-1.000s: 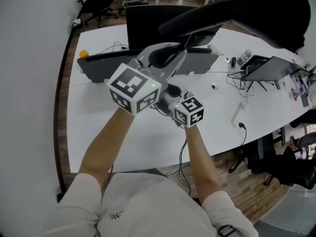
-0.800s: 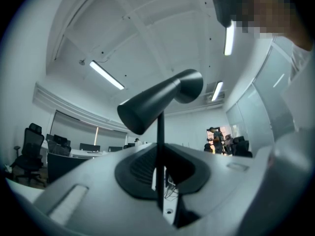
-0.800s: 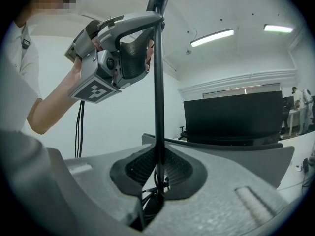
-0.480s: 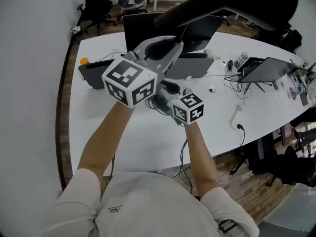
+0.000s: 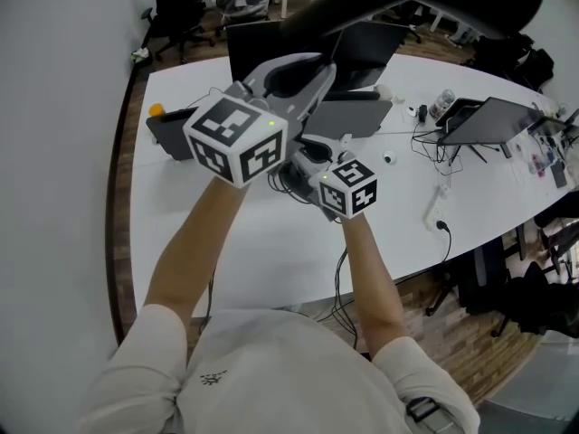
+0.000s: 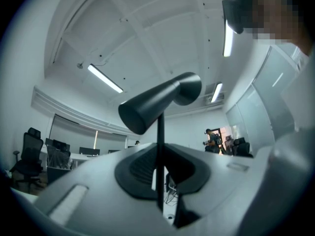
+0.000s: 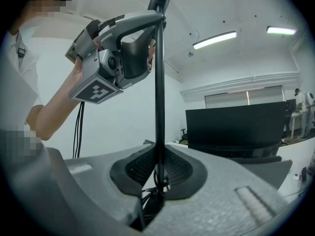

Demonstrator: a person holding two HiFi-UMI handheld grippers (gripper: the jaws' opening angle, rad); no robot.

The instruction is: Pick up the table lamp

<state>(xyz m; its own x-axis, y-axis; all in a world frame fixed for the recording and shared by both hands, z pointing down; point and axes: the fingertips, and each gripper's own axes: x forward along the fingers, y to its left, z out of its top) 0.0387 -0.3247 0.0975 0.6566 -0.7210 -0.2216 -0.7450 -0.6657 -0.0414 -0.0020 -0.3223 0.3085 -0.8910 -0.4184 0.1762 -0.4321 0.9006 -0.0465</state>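
Observation:
The table lamp is black, with a thin stem and a cone-shaped head. Seen from the head view, the lamp head (image 5: pixel 425 3) looms large at the top, held up over the white table (image 5: pixel 199 233). My left gripper (image 5: pixel 308 70) is shut on the stem high up, just under the lamp head (image 6: pixel 157 100); the stem (image 6: pixel 160 146) runs upright between its pads. My right gripper (image 5: pixel 303 163) is shut on the same stem (image 7: pixel 159 82) lower down. In the right gripper view the left gripper (image 7: pixel 120 45) shows above, clamped on the stem. The lamp's base is hidden.
A black monitor (image 5: pixel 262 39) stands at the table's back, with a dark flat bar (image 5: pixel 176 125) and an orange object (image 5: pixel 156 110) to its left. To the right lie an open laptop (image 5: pixel 493 116), small items, cables and a white power strip (image 5: pixel 439 208). Office chairs stand beyond.
Both grippers have risen a little together, carrying the lamp up with them. Their grip on the stem looks unchanged.

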